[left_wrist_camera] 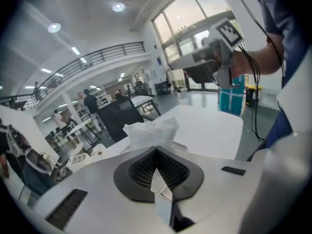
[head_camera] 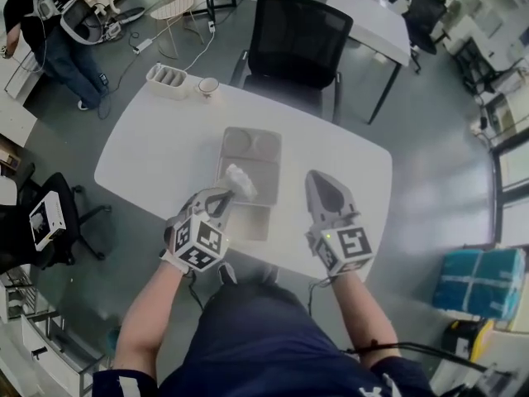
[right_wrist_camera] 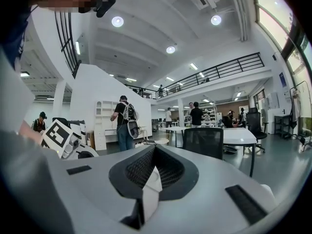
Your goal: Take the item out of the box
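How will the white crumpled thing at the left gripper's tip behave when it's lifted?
The white crumpled item looks thin and creased, like tissue or film, so it is probably floppy and very light. Bunched as it is, it likely won't roll. The left gripper pinches just its lower edge, so it might slip or tear if tugged.

The left tool [left_wrist_camera: 156,152] hides the underside of the white wad [left_wrist_camera: 151,130].

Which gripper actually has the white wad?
The left gripper: its jaws are shut on the crumpled white wad over the grey box. The right gripper is shut on nothing.
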Action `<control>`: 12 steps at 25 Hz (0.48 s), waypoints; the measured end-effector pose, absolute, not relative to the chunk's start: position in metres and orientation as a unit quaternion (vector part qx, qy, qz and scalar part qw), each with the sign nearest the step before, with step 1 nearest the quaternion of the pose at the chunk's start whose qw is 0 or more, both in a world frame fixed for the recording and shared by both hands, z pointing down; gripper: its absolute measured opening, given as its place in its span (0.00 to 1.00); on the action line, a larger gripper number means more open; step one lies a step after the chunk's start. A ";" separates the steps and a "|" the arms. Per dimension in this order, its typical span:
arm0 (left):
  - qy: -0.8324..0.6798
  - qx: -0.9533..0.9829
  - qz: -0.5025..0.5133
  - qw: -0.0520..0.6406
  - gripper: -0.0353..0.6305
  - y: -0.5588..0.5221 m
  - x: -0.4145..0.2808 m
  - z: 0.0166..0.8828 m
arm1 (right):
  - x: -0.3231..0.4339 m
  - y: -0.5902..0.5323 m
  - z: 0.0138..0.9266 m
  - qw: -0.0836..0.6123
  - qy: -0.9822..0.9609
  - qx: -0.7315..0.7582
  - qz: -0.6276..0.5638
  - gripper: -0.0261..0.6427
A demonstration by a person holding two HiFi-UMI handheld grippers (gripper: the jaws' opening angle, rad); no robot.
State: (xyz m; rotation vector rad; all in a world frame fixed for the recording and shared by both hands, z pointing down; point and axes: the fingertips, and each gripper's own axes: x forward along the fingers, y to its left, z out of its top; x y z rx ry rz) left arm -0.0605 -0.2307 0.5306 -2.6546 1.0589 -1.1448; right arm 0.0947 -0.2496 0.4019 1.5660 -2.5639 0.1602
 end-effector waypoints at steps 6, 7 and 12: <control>0.451 -0.862 -0.233 -0.016 0.10 -0.247 -0.090 0.451 | 0.088 -0.257 0.376 0.046 -0.858 0.510 0.037 0.05; 0.459 -0.862 -0.214 -0.017 0.10 -0.248 -0.093 0.438 | 0.087 -0.257 0.372 0.043 -0.859 0.509 0.036 0.05; 0.493 -0.857 -0.149 -0.005 0.10 -0.248 -0.109 0.387 | 0.074 -0.259 0.357 0.028 -0.865 0.499 0.030 0.05</control>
